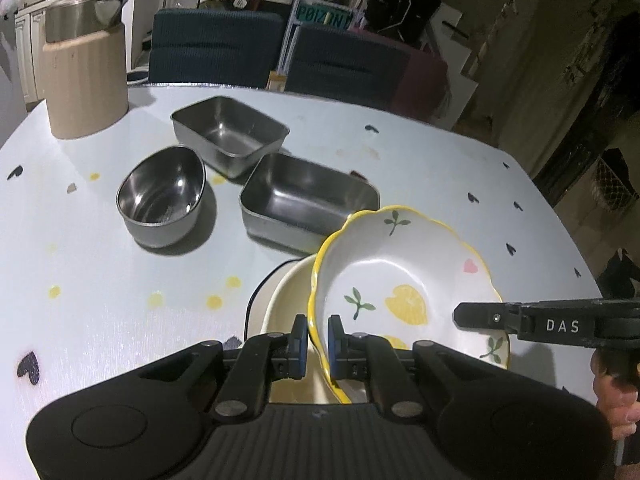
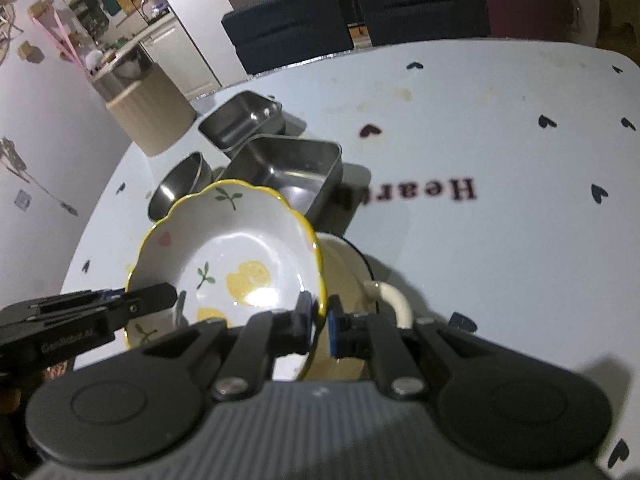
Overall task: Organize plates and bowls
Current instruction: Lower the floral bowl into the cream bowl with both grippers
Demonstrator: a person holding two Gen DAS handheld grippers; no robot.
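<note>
Both grippers pinch the same dish: the left gripper has its pads closed on the yellow scalloped rim of the lemon-print dish, and the right gripper clamps the opposite side of that rim, so the dish hangs between them, tilted, with its painted lemons and green sprigs facing up. Directly beneath it sits a cream enamel bowl with a dark rim and a side handle (whether the two are touching cannot be told). This pair is near the table's near edge. Farther in on the pale blue table, which is printed with dark hearts and yellow spots, stand three steel pieces close together: a round steel bowl toward the left edge, a rectangular steel container just beside the lifted dish, and a second steel container behind them. A beige ribbed canister holding a lidded steel pot stands at the far left corner. Two dark upholstered chairs stand beyond the far edge.
</note>
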